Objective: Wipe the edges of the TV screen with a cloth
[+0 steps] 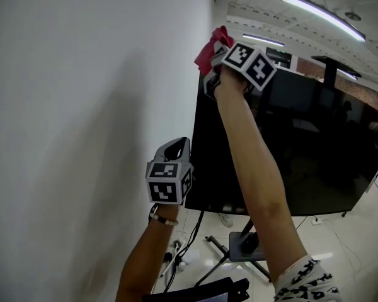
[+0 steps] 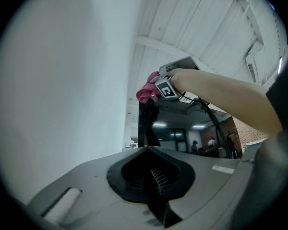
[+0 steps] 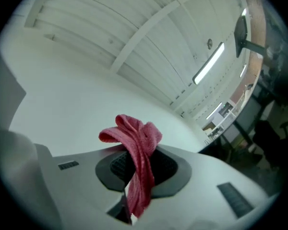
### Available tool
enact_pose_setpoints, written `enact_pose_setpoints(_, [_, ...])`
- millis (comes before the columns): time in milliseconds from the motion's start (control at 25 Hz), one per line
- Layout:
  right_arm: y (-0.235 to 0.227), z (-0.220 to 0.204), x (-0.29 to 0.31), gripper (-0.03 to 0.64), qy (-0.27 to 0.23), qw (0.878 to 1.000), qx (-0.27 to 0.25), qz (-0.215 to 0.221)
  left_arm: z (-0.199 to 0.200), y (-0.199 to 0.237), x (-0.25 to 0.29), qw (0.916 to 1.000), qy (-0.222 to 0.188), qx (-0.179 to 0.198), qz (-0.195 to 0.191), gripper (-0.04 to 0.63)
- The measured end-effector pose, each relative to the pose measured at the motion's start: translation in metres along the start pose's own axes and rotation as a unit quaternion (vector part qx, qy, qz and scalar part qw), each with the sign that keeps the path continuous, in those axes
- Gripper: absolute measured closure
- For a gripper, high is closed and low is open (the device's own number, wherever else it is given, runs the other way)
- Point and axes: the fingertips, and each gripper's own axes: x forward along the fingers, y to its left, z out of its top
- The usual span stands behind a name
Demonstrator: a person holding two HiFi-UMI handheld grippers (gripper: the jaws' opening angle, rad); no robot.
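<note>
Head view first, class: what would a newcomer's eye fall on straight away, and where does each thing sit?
The red cloth stands out, pinched in the right gripper and held up at the upper corner of the big dark TV screen nearest the white wall. Lower down, the left gripper hangs shut and empty, seen just beside the screen's wall-side edge.

Two grippers: left gripper (image 1: 175, 148) near, by the wall, and right gripper (image 1: 215, 60) farther up. One red cloth (image 1: 209, 50). One TV screen (image 1: 302, 137). One floor stand (image 1: 242, 249) below. Two ceiling light strips (image 1: 321, 14), far right. One white wall (image 1: 82, 106), left. Two bare forearms (image 1: 264, 187).
</note>
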Motion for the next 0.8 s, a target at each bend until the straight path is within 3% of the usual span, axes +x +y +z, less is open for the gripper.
enact_pose_setpoints(120, [0.002, 0.051, -0.017, 0.543, -0.039, 0.996, -0.077, 0.012, -0.004, -0.007, 0.002, 1.0, 0.003, -0.002, -0.006, 0.595])
enact_pose_setpoints(320, [-0.001, 0.092, -0.026, 0.541, -0.049, 0.976, -0.211, -0.029, -0.008, -0.022, 0.009, 0.9996, 0.008, -0.016, -0.02, 0.595])
enact_pose_setpoints(400, [-0.006, 0.084, -0.015, 0.541, -0.03, 0.955, -0.289, -0.056, -0.005, -0.029, 0.011, 0.9995, 0.002, -0.018, -0.026, 0.595])
enact_pose_setpoints(480, [-0.008, 0.063, 0.0, 0.541, 0.001, 0.923, -0.378, -0.072, -0.002, -0.036, 0.012, 0.9993, -0.004, -0.018, -0.033, 0.595])
enact_pose_setpoints(560, [0.001, 0.036, 0.013, 0.541, 0.035, 0.896, -0.439, -0.054, 0.001, -0.038, 0.01, 0.9992, -0.009, -0.019, -0.035, 0.595])
enact_pose_setpoints(680, [0.021, 0.0, 0.019, 0.541, 0.071, 0.878, -0.474, -0.017, 0.004, -0.03, 0.001, 0.9994, -0.012, -0.016, -0.028, 0.595])
enact_pose_setpoints(800, [0.026, -0.024, 0.02, 0.541, 0.093, 0.87, -0.484, -0.004, 0.007, -0.019, 0.0, 0.9998, -0.005, -0.009, -0.017, 0.595])
